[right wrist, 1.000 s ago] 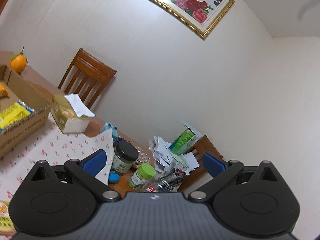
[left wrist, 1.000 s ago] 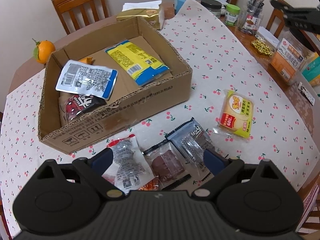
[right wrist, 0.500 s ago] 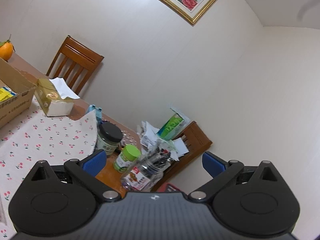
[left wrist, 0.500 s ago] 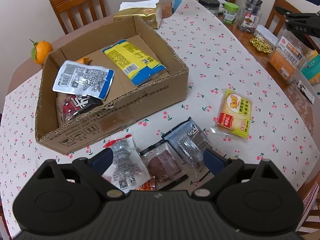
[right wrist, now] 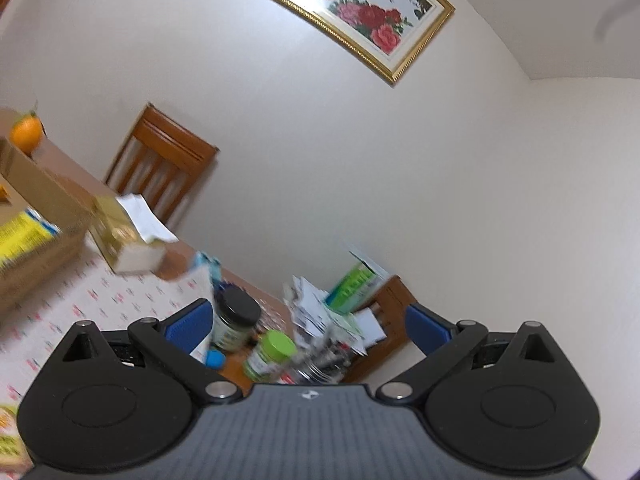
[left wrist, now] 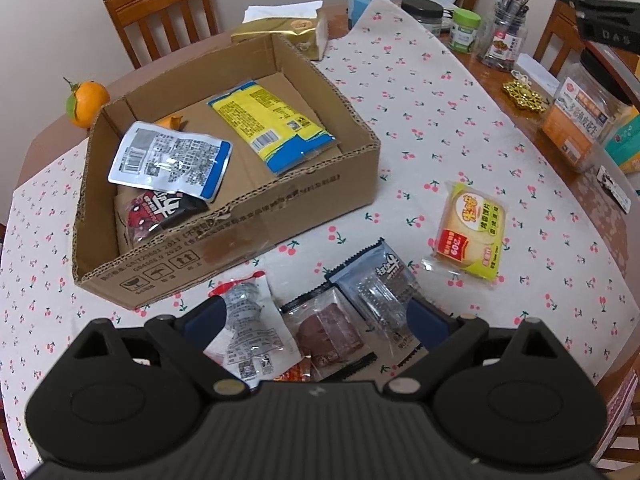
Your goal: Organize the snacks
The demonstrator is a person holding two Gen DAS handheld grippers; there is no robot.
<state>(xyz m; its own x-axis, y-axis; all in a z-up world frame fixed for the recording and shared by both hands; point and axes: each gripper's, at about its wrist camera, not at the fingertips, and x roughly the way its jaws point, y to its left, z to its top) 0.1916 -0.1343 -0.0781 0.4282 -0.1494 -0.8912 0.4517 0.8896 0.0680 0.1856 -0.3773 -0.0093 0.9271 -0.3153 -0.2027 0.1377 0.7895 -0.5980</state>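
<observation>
A cardboard box (left wrist: 304, 204) on the cherry-print tablecloth holds a yellow packet (left wrist: 272, 124), a white-and-blue packet (left wrist: 168, 160) and a dark red-and-black packet (left wrist: 160, 212). On the cloth in front lie a clear packet with red trim (left wrist: 248, 328), a brown cake packet (left wrist: 328, 328), a grey-blue packet (left wrist: 380, 284) and a yellow-green bread packet (left wrist: 472, 232). My left gripper (left wrist: 316, 320) is open above the three near packets. My right gripper (right wrist: 308, 324) is open and empty, raised, pointing at the wall; it also shows in the left wrist view (left wrist: 596, 12).
A tissue box (left wrist: 288, 32), jars (left wrist: 464, 28), a pen jar (left wrist: 506, 44) and a large snack jar (left wrist: 580, 124) stand at the table's far and right edge. An orange (left wrist: 86, 102) sits behind the box. Chairs (left wrist: 160, 8) surround the table.
My left gripper has drawn back slightly, staying open over the near packets. My right gripper swung right, then back left, still open and tilted up.
</observation>
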